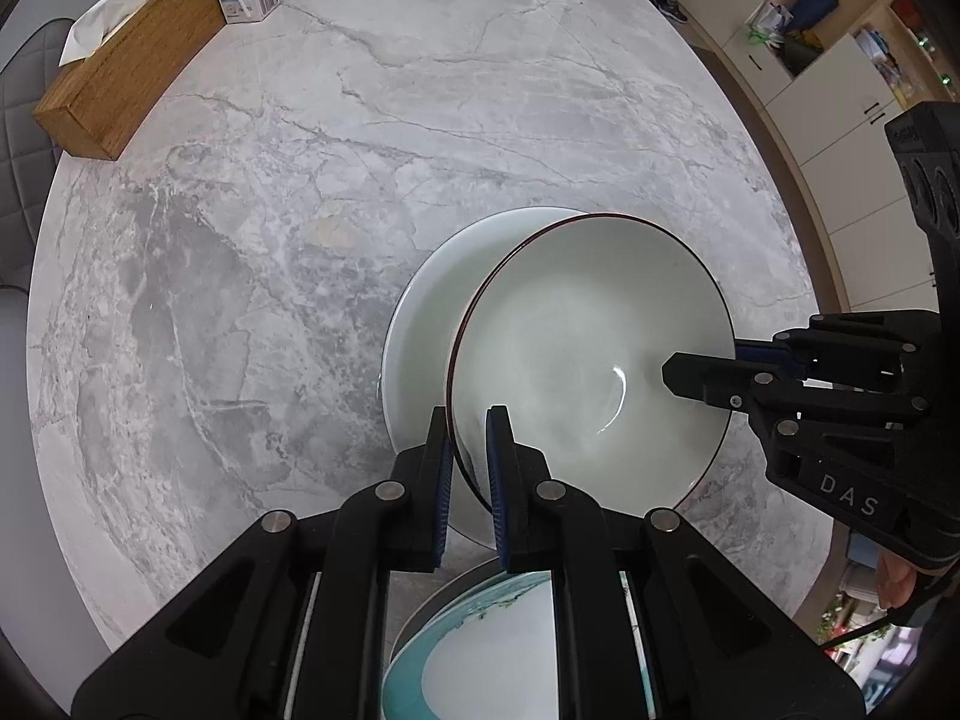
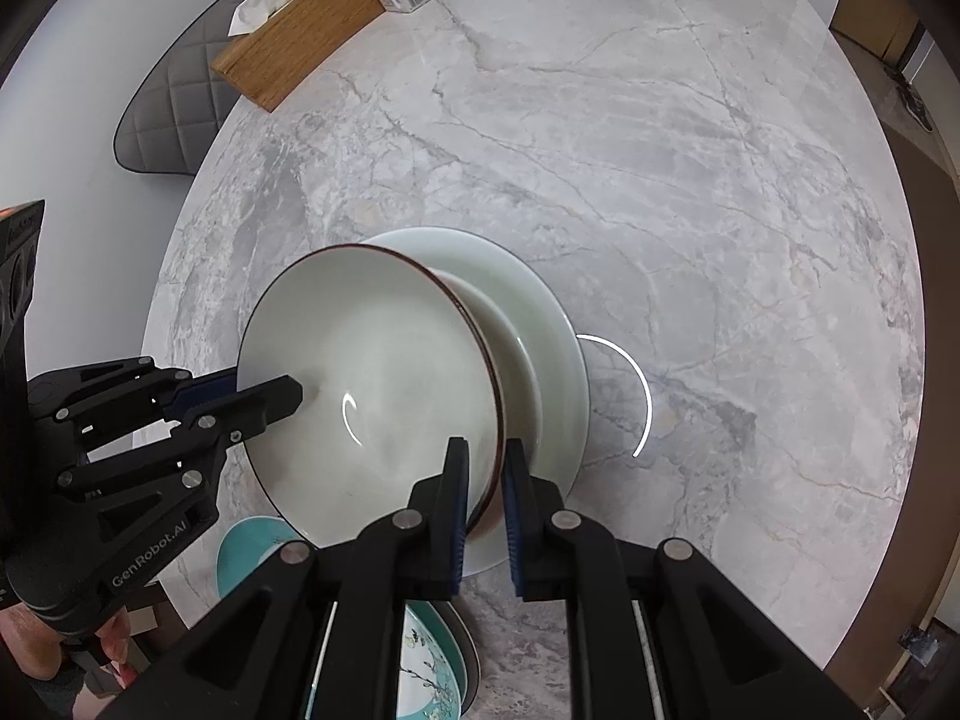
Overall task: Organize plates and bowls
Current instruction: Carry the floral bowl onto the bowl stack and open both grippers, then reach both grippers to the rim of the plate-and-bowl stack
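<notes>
Reading "DAS", right tongs (image 1: 699, 369)

Brown-rimmed white bowl (image 1: 576, 348), teal plate (image 1: 420, 660)

My left camera looks down past my jaws, very close to the bowl (image 1: 591, 354). My right camera looks down from the other side. Both see the bowl, the plate (image 2: 555, 324) and the grey surface (image 1: 372, 138).

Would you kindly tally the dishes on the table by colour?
White, dark-rimmed: 1, the bowl in both grippers' jaws
Plain white: 1, the plate under it
Teal patterned: at least 1, the dishes nearest the cameras
Total: at least 3
</notes>
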Tool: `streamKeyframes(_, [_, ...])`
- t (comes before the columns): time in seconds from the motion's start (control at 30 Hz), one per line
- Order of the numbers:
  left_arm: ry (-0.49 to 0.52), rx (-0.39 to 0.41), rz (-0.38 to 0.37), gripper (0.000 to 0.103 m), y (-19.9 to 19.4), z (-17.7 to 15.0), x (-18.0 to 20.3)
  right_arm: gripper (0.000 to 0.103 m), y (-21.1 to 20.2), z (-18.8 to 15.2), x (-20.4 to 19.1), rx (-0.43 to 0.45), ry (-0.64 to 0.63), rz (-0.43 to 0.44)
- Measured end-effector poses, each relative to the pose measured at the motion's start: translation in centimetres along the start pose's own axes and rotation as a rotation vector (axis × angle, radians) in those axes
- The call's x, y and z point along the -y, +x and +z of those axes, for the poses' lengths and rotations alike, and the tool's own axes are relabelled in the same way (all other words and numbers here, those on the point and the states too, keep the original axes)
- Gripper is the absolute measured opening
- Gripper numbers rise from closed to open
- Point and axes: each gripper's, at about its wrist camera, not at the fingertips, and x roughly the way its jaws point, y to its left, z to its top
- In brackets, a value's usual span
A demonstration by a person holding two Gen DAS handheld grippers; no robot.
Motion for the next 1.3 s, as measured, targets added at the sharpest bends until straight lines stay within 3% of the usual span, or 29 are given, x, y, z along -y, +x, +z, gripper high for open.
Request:
streamKeyframes(0.1, [-0.003, 0.000, 0.007, 0.010, 0.2, -0.1, -0.1, 0.019, -0.2, 0.1, 0.0, 0.005, 0.000, -0.006])
streamKeyframes(0.23, [-0.009, 0.015, 0.008, 0.010, 0.0, -0.1, -0.1, 0.032, -0.8, 0.2, -0.2, 0.023, -0.003, -0.003])
streamKeyframes(0.4, [-0.013, 0.033, 0.009, 0.010, -0.5, 0.0, -0.2, 0.034, -0.7, 0.2, -0.1, 0.027, -0.007, -0.008])
streamKeyframes(0.5, [-0.031, 0.045, -0.003, 0.011, -0.9, -0.2, -0.6, 0.045, -1.0, 0.1, 0.0, 0.036, -0.001, -0.002])
streamKeyframes(0.6, [-0.072, 0.089, -0.060, 0.011, -2.1, -0.8, -1.6, 0.055, -2.5, -0.1, 0.3, 0.085, 0.011, 0.004])
streamKeyframes(0.7, [-0.135, 0.152, -0.094, 0.011, -3.6, -1.6, -2.9, 0.079, -5.6, -0.6, 0.8, 0.220, 0.019, 0.102])
streamKeyframes(0.73, [-0.165, 0.190, -0.106, 0.011, -4.3, -1.9, -3.4, 0.091, -6.9, -1.1, 1.0, 0.291, 0.026, 0.151])
streamKeyframes(0.8, [-0.209, 0.211, -0.132, 0.013, -5.1, -1.8, -4.4, 0.103, -9.1, -2.4, 1.9, 0.449, 0.056, 0.256])
streamKeyframes(0.87, [-0.250, 0.173, -0.185, 0.013, -4.7, -2.1, -5.4, 0.103, -10.2, -3.7, 3.0, 0.559, 0.101, 0.337])
streamKeyframes(0.9, [-0.274, 0.174, -0.223, 0.013, -4.5, -2.5, -6.0, 0.103, -9.9, -4.1, 3.7, 0.566, 0.139, 0.364])
streamKeyframes(1.0, [-0.234, 0.188, -0.151, 0.013, -4.1, -3.3, -5.8, 0.103, -8.1, -4.4, 5.5, 0.479, 0.229, 0.401])
streamKeyframes(1.1, [-0.187, 0.190, -0.112, 0.013, -3.7, -3.9, -4.9, 0.103, -7.1, -5.5, 6.7, 0.459, 0.237, 0.283])
streamKeyframes(1.17, [-0.198, 0.177, -0.087, 0.013, -3.0, -4.0, -4.9, 0.103, -6.3, -5.5, 6.9, 0.398, 0.206, 0.147])
streamKeyframes(1.23, [-0.197, 0.150, -0.035, 0.013, -2.1, -3.8, -4.9, 0.103, -5.1, -5.4, 7.6, 0.329, 0.203, 0.069])
streamKeyframes(1.3, [-0.187, 0.160, -0.045, 0.013, -1.7, -3.8, -5.0, 0.098, -4.2, -5.5, 8.4, 0.295, 0.214, 0.026])
